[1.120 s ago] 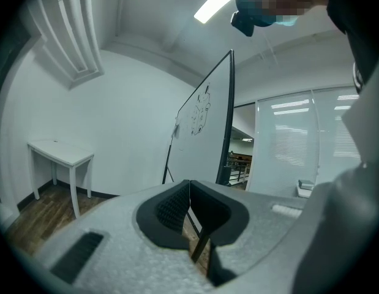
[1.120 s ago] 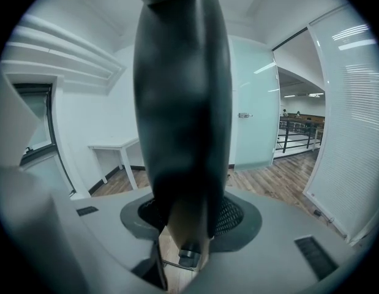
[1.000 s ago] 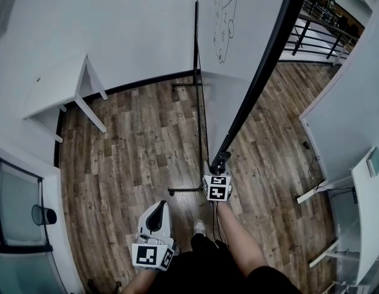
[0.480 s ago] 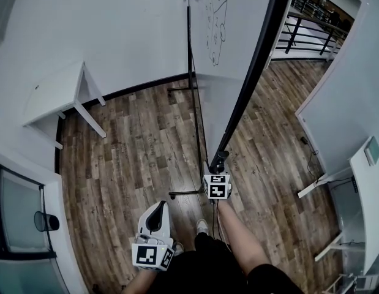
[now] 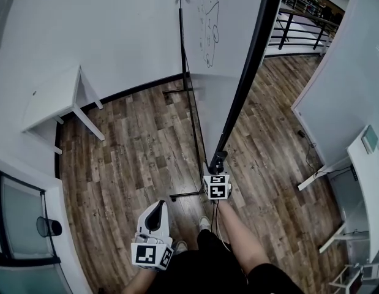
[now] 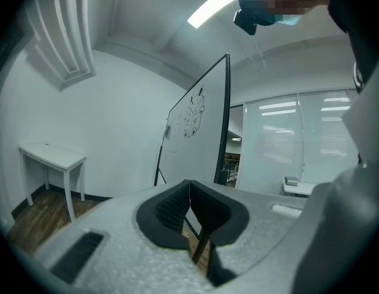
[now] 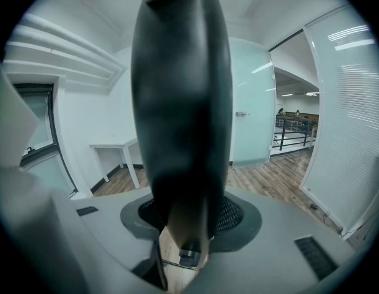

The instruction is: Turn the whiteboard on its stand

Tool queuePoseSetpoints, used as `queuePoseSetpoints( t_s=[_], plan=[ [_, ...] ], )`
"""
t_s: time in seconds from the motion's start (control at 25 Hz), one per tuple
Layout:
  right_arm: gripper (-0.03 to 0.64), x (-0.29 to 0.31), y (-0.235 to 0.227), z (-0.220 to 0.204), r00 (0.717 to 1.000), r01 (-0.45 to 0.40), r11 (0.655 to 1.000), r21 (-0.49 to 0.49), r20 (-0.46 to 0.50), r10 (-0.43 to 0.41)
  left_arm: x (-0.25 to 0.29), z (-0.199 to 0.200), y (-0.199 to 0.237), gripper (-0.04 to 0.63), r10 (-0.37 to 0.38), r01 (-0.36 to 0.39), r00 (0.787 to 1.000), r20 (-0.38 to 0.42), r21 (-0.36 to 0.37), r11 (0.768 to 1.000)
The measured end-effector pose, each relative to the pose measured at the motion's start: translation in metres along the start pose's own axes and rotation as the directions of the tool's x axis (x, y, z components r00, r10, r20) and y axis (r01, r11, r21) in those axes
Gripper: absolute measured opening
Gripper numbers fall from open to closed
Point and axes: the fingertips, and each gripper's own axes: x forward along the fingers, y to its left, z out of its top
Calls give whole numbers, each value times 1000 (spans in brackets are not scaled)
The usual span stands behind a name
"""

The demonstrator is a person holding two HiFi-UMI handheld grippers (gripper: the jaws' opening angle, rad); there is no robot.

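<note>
The right hand-held gripper point(image 5: 217, 163) appears clamped on the lower black frame edge of the tall white whiteboard point(image 5: 225, 72) rising ahead of it, while the left hand-held gripper point(image 5: 156, 218), jaws together and empty, hangs apart at its left.

Head view: wood-plank floor point(image 5: 134, 158) fills the middle. Small white table point(image 5: 51, 97) at 10 o'clock, against the white wall point(image 5: 103, 23) — black baseboard point(image 5: 140, 87) runs along the wall's foot toward 12. Black railing point(image 5: 302, 26) at 1 o'clock, past the floor's far end. White desk point(image 5: 367, 188) at 3–4 o'clock, small greenish item point(image 5: 370, 138) on top. Cable point(image 5: 308, 143) on the floor near 3, beside the white partition point(image 5: 342, 90). Glass panel point(image 5: 18, 207) at 8 o'clock, black cylindrical thing point(image 5: 48, 226) just beside it — can't tell what. Left gripper view: ceiling strip light point(image 6: 213, 8) at 12, blinds point(image 6: 311, 139) at 3.
</note>
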Motion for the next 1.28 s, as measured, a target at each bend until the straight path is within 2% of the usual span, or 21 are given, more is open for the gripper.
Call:
queuePoseSetpoints(
  t_s=[0.4,1.0,1.28],
  plan=[
    [169,-33,8,-26,1000,5,1000,0,16,-5,-32,-11,-11,18,-52,52,999,-3,9,999],
    [169,-56,17,-33,999,-6,1000,8,42,5,-80,-11,-7,18,-142,142,990,-3,33,989],
    [169,-57,16,-35,999,-5,1000,10,48,5,-99,-7,-3,18,-134,134,991,5,32,990]
  ],
)
